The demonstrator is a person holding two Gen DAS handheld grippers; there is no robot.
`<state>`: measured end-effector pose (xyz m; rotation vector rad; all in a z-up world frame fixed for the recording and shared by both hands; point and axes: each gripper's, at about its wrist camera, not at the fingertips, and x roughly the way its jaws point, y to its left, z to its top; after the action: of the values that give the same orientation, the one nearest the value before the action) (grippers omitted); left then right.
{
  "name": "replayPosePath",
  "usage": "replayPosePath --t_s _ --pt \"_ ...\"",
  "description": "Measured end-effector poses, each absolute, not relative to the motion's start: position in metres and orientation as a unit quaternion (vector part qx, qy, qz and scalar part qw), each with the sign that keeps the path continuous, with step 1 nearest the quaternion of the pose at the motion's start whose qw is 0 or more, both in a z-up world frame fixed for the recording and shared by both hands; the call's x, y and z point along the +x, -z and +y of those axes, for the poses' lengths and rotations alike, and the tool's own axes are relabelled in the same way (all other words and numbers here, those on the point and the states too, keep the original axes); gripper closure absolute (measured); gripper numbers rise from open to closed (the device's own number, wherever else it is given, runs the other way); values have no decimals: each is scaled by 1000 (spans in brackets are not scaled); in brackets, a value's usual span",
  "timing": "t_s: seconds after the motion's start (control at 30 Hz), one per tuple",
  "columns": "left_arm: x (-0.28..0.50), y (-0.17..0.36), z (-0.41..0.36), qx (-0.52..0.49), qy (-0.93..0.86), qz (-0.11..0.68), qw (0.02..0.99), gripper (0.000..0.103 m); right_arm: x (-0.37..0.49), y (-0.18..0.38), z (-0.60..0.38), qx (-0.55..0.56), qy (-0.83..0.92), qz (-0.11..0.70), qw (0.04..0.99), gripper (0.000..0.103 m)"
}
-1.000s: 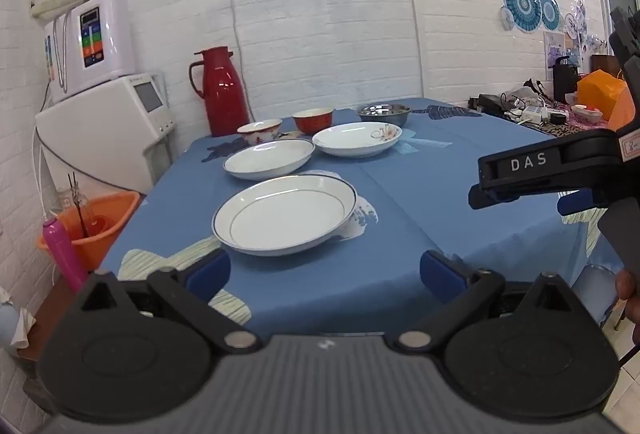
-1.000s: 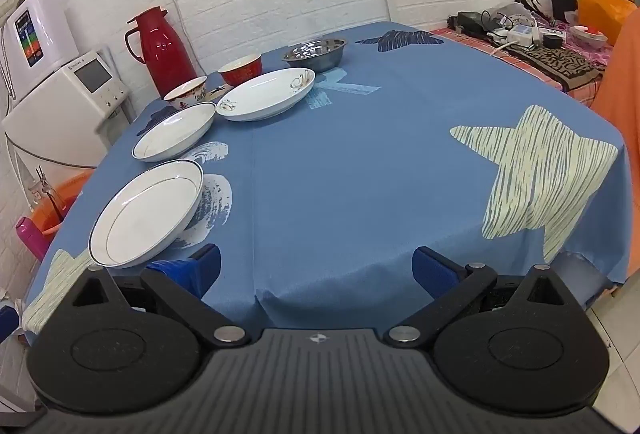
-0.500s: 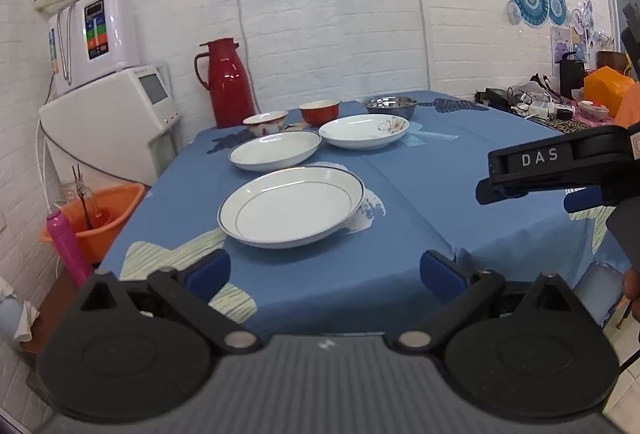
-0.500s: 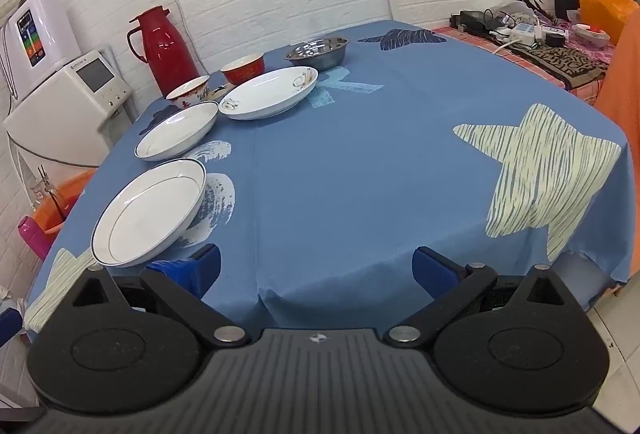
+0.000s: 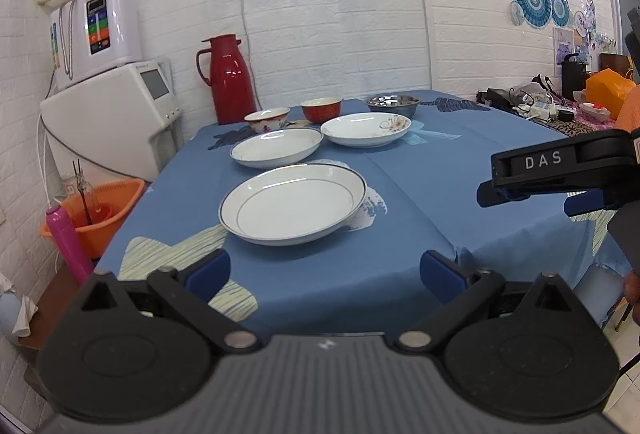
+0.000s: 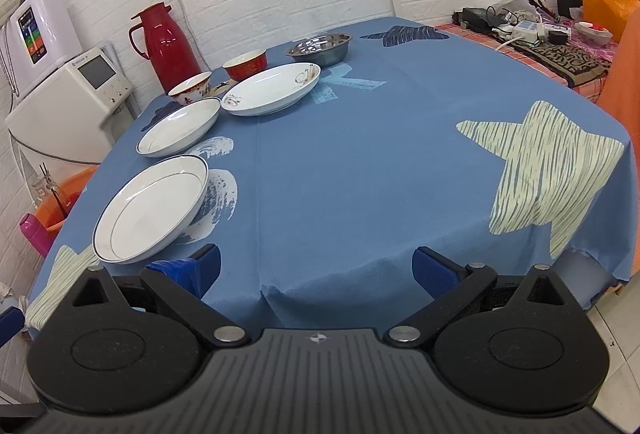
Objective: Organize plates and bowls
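Left wrist view: the left gripper [image 5: 325, 270] hangs off the table's near edge, jaws wide apart, nothing between them. The table [image 5: 460, 174] wears a blue cloth with pale star prints. Near plate [image 5: 293, 208], white with a dark rim line, sits close to the near edge. Behind it, toward the left edge, a second plate [image 5: 277, 152]; just beside that, a floral plate [image 5: 366, 129]. Along the far edge stand three bowls: a patterned bowl [image 5: 267, 119], a red bowl [image 5: 321, 109], a steel bowl [image 5: 392, 104]. A red flask [image 5: 227, 79] stands at the far left corner. The right gripper [image 5: 560, 170] enters from the right above the near edge, seen side-on.

Right wrist view: the right gripper [image 6: 316, 270] hovers off the near edge, jaws spread wide, empty. The near plate [image 6: 152, 208] lies at the near left corner, tilted in this view. The second plate [image 6: 179, 132] and floral plate [image 6: 272, 88] run back along the left edge, apart from each other. The bowls [image 6: 245, 64] line the far edge. The table's right half is bare cloth.
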<state>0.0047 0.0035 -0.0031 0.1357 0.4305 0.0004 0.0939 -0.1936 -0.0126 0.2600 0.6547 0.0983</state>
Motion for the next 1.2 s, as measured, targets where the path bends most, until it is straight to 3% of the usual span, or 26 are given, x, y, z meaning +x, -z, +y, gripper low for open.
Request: replayPosePath --t_s 1.2 --pt "8 4 14 55 -4 218 974 3 93 14 -190 123 -64 311 940 13"
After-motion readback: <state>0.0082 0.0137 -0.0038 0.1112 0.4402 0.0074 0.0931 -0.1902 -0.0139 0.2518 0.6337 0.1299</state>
